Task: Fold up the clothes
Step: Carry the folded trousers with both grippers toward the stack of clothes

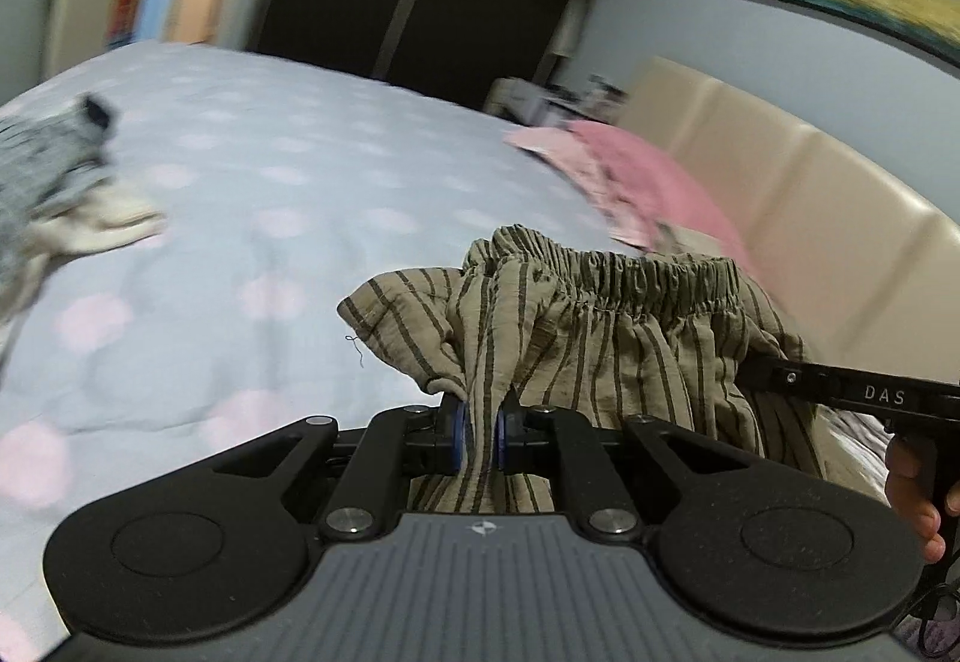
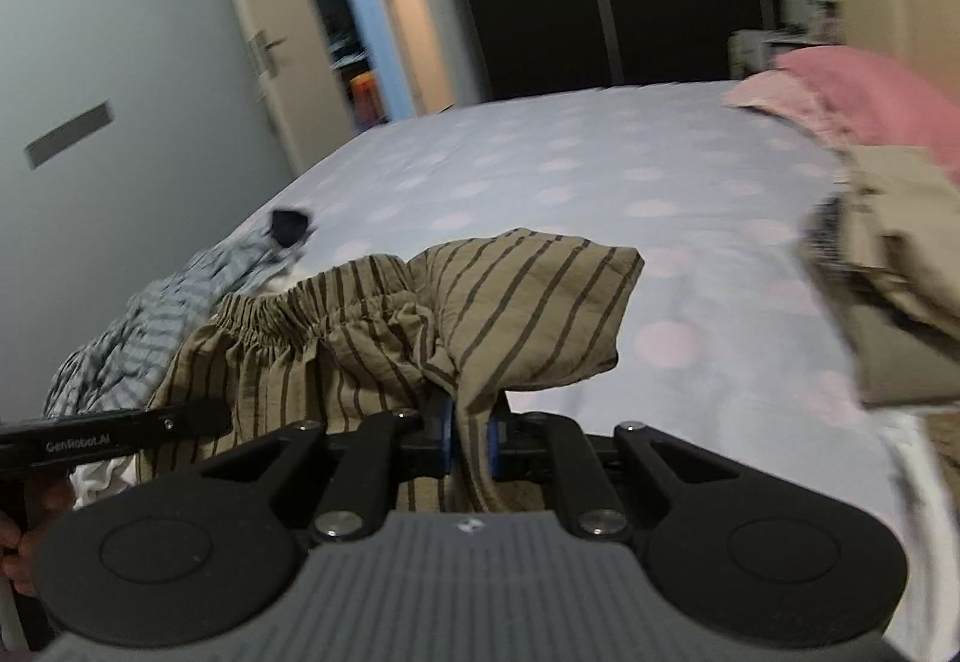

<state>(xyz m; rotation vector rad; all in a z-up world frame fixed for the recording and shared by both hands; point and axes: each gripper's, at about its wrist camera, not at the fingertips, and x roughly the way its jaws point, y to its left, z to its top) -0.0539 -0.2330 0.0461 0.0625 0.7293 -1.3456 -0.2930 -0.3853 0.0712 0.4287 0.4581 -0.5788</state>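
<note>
An olive-tan striped garment [image 1: 600,326] with a gathered elastic waistband hangs lifted above the bed, stretched between both grippers. In the left wrist view my left gripper [image 1: 478,434] is shut on a bunched fold of it, with cloth squeezed between the blue pads [image 1: 457,437]. From the right edge a hand-held black tool bar [image 1: 852,393] reaches into the cloth, its tip hidden. In the right wrist view my right gripper [image 2: 471,440] is shut on the same garment [image 2: 528,302], one corner flopping to the right. The other tool's bar [image 2: 90,437] enters from the left.
The bed's pale blue sheet with pink dots [image 1: 270,182] lies below. A crumpled blue-grey striped garment [image 2: 150,326] sits at its left side. A stack of beige folded clothes [image 2: 900,272] and a pink pillow [image 2: 870,92] lie near the cream headboard [image 1: 810,218].
</note>
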